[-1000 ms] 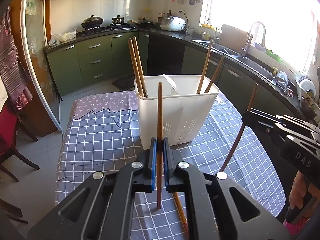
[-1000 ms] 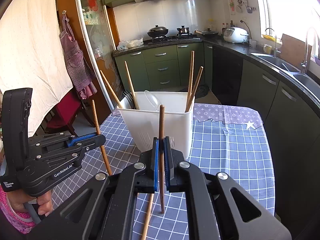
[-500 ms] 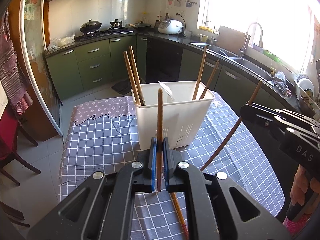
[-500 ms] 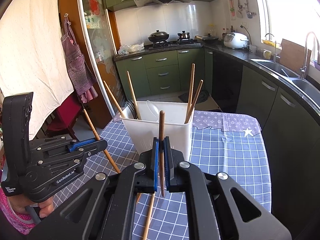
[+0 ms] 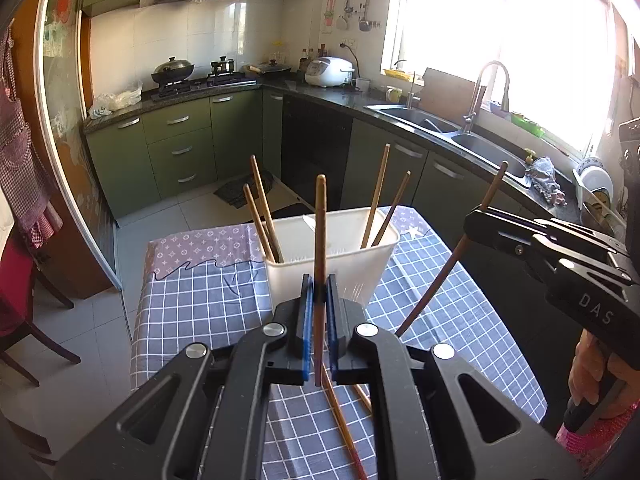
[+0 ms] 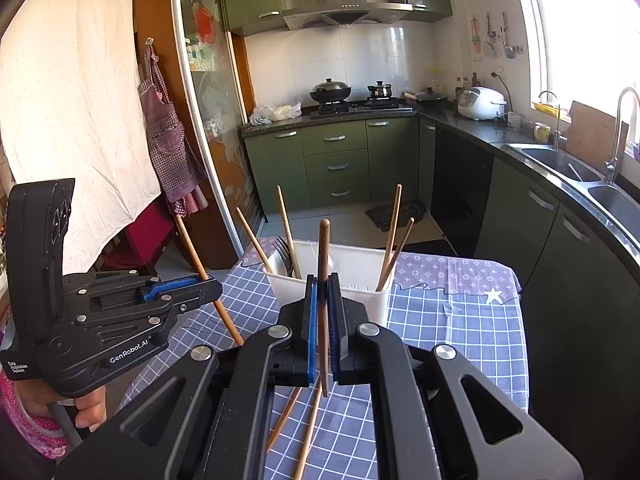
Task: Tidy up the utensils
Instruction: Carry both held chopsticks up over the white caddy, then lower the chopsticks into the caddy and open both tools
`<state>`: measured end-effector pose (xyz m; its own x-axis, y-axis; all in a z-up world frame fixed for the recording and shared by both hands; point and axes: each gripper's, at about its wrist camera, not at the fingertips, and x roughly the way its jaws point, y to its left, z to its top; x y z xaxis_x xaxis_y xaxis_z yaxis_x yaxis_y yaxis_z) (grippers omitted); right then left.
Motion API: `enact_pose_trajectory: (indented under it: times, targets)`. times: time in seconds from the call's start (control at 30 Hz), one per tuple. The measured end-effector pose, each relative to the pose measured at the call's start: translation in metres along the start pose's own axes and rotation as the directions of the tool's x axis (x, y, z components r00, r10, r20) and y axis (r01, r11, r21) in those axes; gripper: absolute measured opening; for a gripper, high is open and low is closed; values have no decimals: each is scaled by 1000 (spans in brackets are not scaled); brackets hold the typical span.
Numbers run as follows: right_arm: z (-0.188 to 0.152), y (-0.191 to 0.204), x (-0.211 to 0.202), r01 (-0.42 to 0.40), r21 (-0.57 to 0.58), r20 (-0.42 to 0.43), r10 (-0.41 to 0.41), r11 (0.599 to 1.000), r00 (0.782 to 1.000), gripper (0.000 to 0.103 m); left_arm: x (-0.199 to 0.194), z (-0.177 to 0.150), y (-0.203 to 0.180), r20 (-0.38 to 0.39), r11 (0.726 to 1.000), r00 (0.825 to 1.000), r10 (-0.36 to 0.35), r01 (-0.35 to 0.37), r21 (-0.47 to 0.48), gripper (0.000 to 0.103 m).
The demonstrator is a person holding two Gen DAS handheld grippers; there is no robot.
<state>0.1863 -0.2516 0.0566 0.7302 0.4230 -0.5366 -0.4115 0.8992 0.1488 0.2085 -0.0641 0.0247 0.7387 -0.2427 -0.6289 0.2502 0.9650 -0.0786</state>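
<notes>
Left wrist view: left gripper [image 5: 319, 300] jaws clamp chopstick [image 5: 320, 216]; right gripper [image 6: 322, 304] jaws clamp another chopstick [image 6: 323, 256].

"DAS" on the right gripper [image 5: 480, 222], right edge; "GenRobot.AI" on the left gripper [image 6: 208, 286], lower left

Wooden chopsticks and a white plastic utensil caddy on the checked tabletop

The white rectangular plastic caddy [image 5: 332, 264] stands upright, with four brown wooden chopsticks leaning in it: two at its left end [image 5: 260, 208], two at its right end [image 5: 380, 204], and dark metal forks [image 6: 285, 254] beside the left pair. One darker wooden chopstick [image 5: 320, 240] is held upright, another [image 6: 323, 280] likewise. Two more loose chopsticks [image 6: 308, 428] lie on the cloth nearer the cameras.
</notes>
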Motion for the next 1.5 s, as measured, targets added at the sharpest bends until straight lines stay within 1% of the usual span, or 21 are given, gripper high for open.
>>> enact_pose_trajectory:
  times: [0.23,0.4,0.5,0.6,0.67,0.7,0.8,0.87,1.03,1.17,1.23,1.33,1.43,1.47,1.5]
  targets:
    - [44,14,-31,-4,-42,75,7,999,997,6,-34,38,-9,90,1000,996,-1,-2,31,6]
    - [82,17,-46,-6,-54,141,14,999,990,6,-47,67,-12,169,1000,985,14,-18,22,6]
    - [104,19,-50,3,-60,178,7,998,984,6,-48,83,-13,214,999,976,30,-35,21,6]
    - [124,18,-44,24,-66,206,-10,998,979,6,-41,98,-17,255,997,965,58,-68,31,6]
    - [133,15,-33,41,-64,207,-27,997,978,6,-30,104,-18,264,995,961,79,-91,34,6]
    - [136,11,-25,45,-60,199,-32,997,979,6,-22,106,-19,256,994,963,88,-100,35,6]
    - [135,-1,2,49,-39,169,-41,998,985,6,0,104,-17,223,994,970,98,-107,27,6]
    - [128,-10,21,52,-24,147,-48,998,988,6,14,99,-14,199,993,974,105,-112,23,6]
    - [97,-29,74,41,19,58,-42,999,997,6,45,77,-7,123,993,986,114,-117,19,6]
    - [73,-38,100,38,42,4,-38,998,999,6,62,62,0,72,993,991,116,-117,12,6]
    - [68,-39,106,33,44,-5,-33,998,999,8,65,58,3,58,993,992,114,-115,4,6]
    - [63,-38,100,28,40,-2,-28,999,1000,11,64,55,7,52,993,992,118,-119,5,9]
    - [58,-33,76,21,36,26,-22,999,999,11,51,54,11,65,994,992,112,-111,-8,16]
    - [56,-31,66,18,36,38,-19,999,999,13,45,53,12,72,994,991,111,-110,-9,16]
    - [53,-30,55,13,39,52,-15,999,999,19,39,52,11,78,994,991,108,-108,-9,17]
